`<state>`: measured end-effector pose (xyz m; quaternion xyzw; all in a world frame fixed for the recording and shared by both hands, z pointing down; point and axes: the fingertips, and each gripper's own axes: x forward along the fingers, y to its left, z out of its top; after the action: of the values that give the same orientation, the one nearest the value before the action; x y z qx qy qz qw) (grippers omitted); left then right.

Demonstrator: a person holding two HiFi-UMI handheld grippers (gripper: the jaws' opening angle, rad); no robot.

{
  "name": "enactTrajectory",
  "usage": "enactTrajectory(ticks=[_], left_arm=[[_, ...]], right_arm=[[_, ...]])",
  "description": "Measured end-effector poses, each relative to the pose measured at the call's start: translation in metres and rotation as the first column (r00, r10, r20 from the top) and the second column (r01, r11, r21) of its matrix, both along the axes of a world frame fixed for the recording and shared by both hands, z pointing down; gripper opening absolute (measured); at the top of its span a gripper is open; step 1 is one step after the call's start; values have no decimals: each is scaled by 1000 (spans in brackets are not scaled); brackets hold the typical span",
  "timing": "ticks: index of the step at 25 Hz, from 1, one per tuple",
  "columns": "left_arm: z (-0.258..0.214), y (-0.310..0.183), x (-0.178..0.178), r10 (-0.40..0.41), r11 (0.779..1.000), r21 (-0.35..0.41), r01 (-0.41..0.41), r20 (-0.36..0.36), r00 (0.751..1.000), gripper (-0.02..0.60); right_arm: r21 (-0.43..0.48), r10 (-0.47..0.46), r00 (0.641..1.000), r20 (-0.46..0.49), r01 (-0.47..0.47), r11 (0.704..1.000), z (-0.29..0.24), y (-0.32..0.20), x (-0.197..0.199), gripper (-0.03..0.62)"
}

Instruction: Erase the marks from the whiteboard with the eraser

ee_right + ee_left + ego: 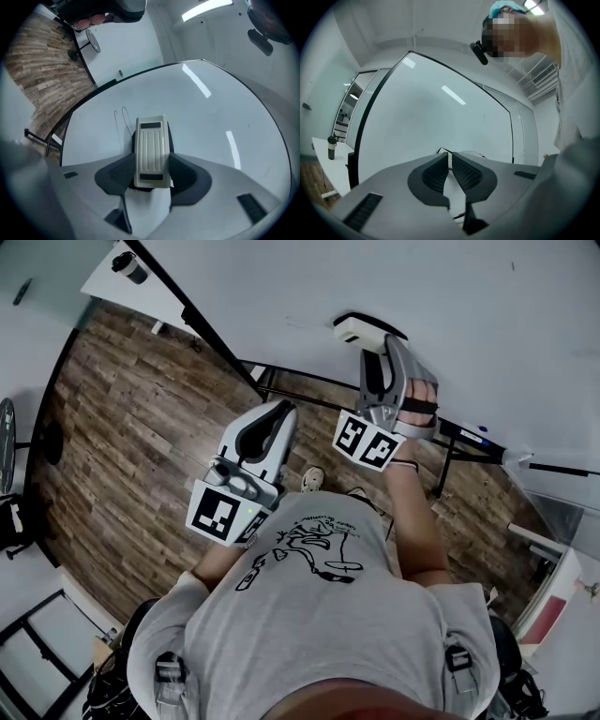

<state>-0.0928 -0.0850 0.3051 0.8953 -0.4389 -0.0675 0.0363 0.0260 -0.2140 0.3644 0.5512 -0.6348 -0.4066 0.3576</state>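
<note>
Two tools up, only one working. Right tool (375,351) (151,172) is clamped on the eraser (361,331) (151,149), jaws gripping its two long sides, ribbed back facing the camera. The eraser looks flat against the whiteboard (469,306) (215,117), near the board's lower edge. Right hand (419,397) is wrapped round the handle, forearm stretched forward from the body, marker cube (367,442) facing up. Thin marks (120,119), two narrow looped strokes, sit just left of the eraser's far end; can't tell if the eraser touches them. Left tool (278,416) (450,161) is held nearer the body, left of the right one, over the wood floor (131,427), aimed at the board but apart from it. Its jaws are all but together, a sliver of gap, nothing between them. Left hand is mostly hidden under the tool.
</note>
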Motion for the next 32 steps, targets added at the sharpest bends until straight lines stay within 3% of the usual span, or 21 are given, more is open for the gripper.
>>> enactTrajectory(ticks=[25,32], left_arm=[[-5,1,-5,-8,1000,9,8,-1,1000,40],[-3,3,-6,-18,1000,3,18,-3,1000,40]], right_arm=[[-65,-45,997,-65,41,997,47,-7,-25,232],[-128,-72,993,-90,60,990,75,-9,-36,232]])
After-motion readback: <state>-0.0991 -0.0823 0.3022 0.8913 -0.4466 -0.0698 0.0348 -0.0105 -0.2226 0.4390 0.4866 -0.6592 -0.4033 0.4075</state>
